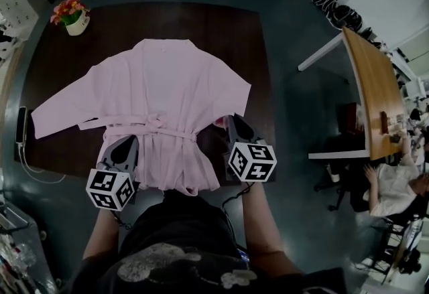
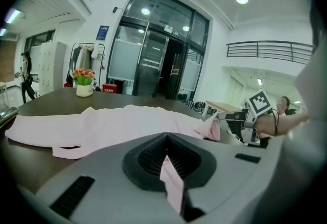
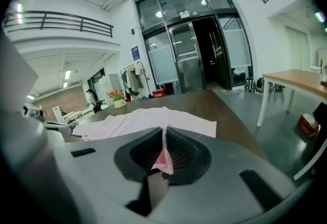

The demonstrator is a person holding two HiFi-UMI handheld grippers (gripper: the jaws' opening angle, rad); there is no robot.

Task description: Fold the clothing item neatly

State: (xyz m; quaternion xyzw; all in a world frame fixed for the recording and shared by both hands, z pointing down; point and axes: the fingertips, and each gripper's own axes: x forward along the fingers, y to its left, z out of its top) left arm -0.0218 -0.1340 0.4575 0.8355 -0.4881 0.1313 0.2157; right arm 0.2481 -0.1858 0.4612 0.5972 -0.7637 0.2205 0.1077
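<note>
The dark worktop (image 1: pixel 228 38) fills most of the space in front of the person. The pink wrap garment (image 1: pixel 161 85) lies spread flat on it. Its long axis runs straight away from them, collar at the far side and hem at the near edge, with the sleeves (image 1: pixel 60 108) out to either side and a belt (image 1: pixel 157 128) tied across the waist. A flowerpot (image 1: pixel 70 18) stands well clear at the far left corner. The left claw (image 1: pixel 129 145) is at the hem's left side and the right claw (image 1: pixel 229 124) at its right, so the whole body of the cloth lies ahead of both, each hand nearest its own corner. I would guess the next move carries the hem forward toward the collar, which needs both hands to travel evenly. From overhead you only see the claws at the fabric's edge. Each gripper view shows its jaws clenched on a thin fold of pink cloth. The left gripper view alone also shows the opposite corner lifted slightly off the wood.
</note>
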